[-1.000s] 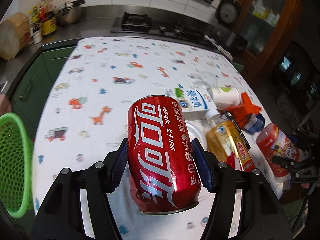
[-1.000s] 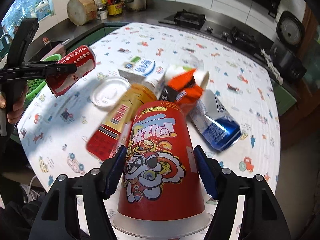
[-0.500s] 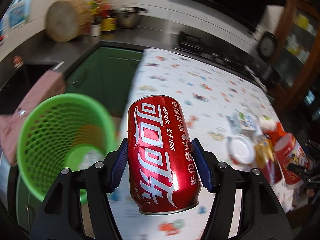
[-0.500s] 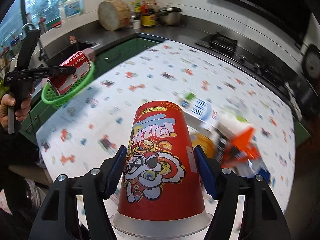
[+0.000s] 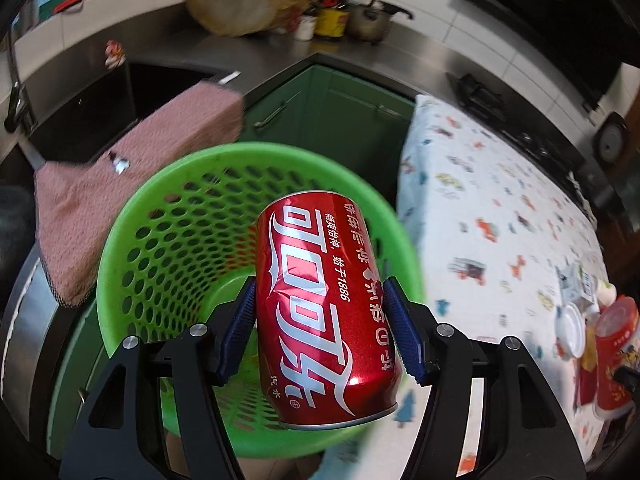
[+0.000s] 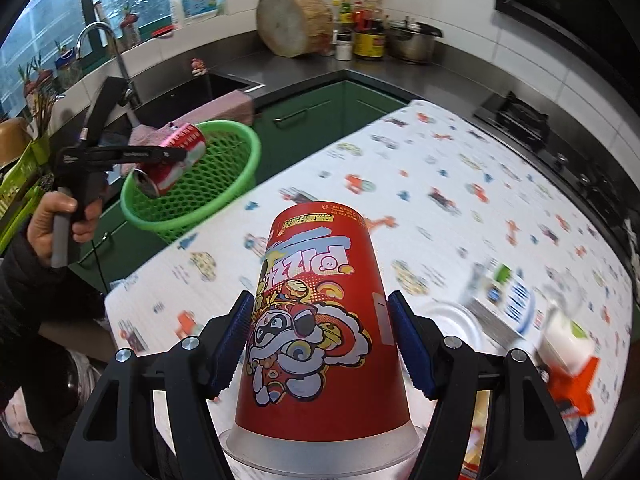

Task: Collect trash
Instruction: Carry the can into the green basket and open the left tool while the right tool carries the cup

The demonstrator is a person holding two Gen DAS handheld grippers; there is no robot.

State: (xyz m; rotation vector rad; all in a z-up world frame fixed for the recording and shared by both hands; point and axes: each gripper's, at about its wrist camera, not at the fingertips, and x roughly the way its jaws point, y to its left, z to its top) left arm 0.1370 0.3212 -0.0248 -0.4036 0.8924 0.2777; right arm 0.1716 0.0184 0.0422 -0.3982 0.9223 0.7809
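Note:
My left gripper (image 5: pixel 322 326) is shut on a red cola can (image 5: pixel 324 292), its blue pads pressed on both sides. The can hangs right over the mouth of a green mesh basket (image 5: pixel 172 224). From the right wrist view the same can (image 6: pixel 172 160) sits above the basket (image 6: pixel 208 184), held by a hand (image 6: pixel 52 220) on the left gripper's handle. My right gripper (image 6: pixel 320 340) is shut on a red paper cup (image 6: pixel 316 320) with a cartoon print, held upside down with its clear lid toward the camera, above the table's near part.
A table with a cartoon-print cloth (image 6: pixel 420 184) carries more trash at the right: a white lid (image 6: pixel 460 328), a milk carton (image 6: pixel 504 296), an orange wrapper (image 6: pixel 572 384). A pink towel (image 5: pixel 132 184) hangs by the sink (image 6: pixel 192 92). Green cabinets (image 5: pixel 332 116) stand behind the basket.
Both grippers swept left. The can went from over the table to over the basket. The cup left the trash pile and now hangs over the table's near left part.

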